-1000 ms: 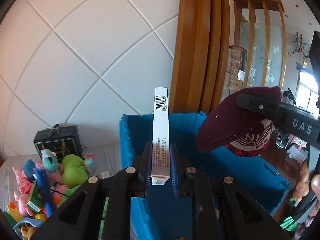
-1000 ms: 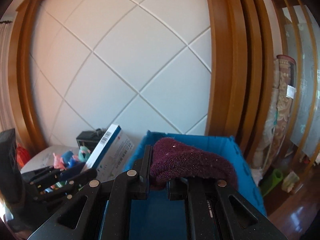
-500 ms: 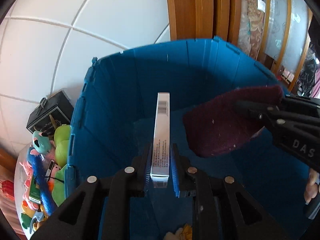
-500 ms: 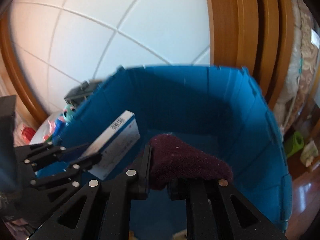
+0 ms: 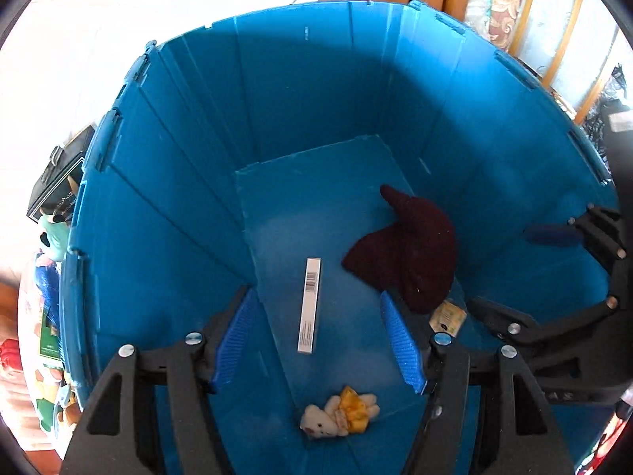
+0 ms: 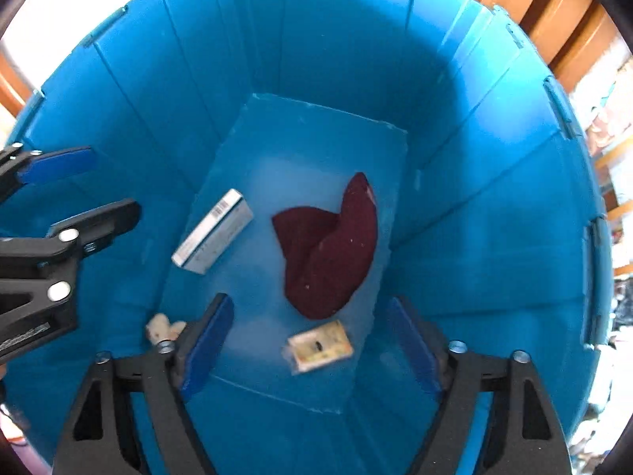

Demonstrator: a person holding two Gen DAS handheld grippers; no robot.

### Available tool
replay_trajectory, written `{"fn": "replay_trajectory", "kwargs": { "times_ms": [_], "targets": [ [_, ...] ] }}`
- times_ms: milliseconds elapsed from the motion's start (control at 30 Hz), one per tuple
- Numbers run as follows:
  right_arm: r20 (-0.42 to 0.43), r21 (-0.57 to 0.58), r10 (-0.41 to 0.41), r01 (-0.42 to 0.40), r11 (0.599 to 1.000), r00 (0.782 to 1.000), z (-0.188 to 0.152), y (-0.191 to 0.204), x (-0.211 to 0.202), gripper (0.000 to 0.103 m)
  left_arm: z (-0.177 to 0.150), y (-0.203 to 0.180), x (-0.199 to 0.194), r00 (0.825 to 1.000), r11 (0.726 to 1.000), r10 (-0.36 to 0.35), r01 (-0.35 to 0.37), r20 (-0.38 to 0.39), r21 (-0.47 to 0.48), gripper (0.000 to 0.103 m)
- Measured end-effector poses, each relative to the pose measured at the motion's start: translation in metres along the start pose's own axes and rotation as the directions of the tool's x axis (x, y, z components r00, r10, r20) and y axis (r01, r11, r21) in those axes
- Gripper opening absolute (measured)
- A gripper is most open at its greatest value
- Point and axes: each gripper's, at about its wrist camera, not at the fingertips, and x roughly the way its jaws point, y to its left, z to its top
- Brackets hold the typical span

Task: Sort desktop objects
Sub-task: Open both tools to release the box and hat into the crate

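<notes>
Release appears complete on both sides, judging by how things lie. The left gripper (image 5: 316, 340) hangs over the deep blue plastic bin (image 5: 324, 91), its jaws having just been opening and now standing wide with nothing pressed between the ribbed blue pads (image 5: 233, 340). Below it, at lower centre of the left wrist frame, the long narrow white cardboard box (image 5: 309, 305) lies on the bin floor, its long axis running up and down the frame in line with the gripper, barcode end farthest from it.

The right gripper (image 6: 312, 344) has likewise just been opening and is spread wide and empty. The dark maroon knitted cap (image 6: 328, 249) lies crumpled on the floor at mid frame in the right wrist view, directly ahead of those jaws and apart from them; the white box sits to its left, angled from lower left to upper right. The right gripper is the nearer one to the cap, the left one to the box.

Also on the floor are a small cream plush toy with a yellow dress (image 5: 340, 415) at the bottom of the left wrist frame and a flat packet with a beige card (image 6: 320, 346) just below the cap.

Beyond the barcode, the box's print is too small to read. Outside the bin's left rim are a black gift box (image 5: 59, 182) and a heap of soft toys (image 5: 49, 277), presumably the next things to fetch.
</notes>
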Motion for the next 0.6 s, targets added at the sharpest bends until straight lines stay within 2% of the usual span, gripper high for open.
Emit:
{"fn": "replay_trajectory", "kwargs": {
  "times_ms": [100, 300, 600],
  "targets": [
    [-0.001, 0.000, -0.001, 0.001, 1.000, 1.000, -0.008, -0.006, -0.005, 0.085, -0.006, -0.002, -0.011, 1.000, 1.000, -0.009, 0.009, 0.020, 0.015, 0.064],
    [0.046, 0.001, -0.009, 0.009, 1.000, 0.999, -0.012, -0.011, -0.022, 0.096, -0.016, -0.003, -0.031, 0.997, 0.999, -0.035, 0.033, 0.064, 0.027, 0.064],
    [0.061, -0.014, -0.053, 0.054, 0.998, 0.997, -0.019, -0.002, -0.038, 0.099, -0.029, -0.001, -0.045, 0.994, 0.996, -0.080, 0.078, 0.069, 0.033, 0.064]
  ]
}}
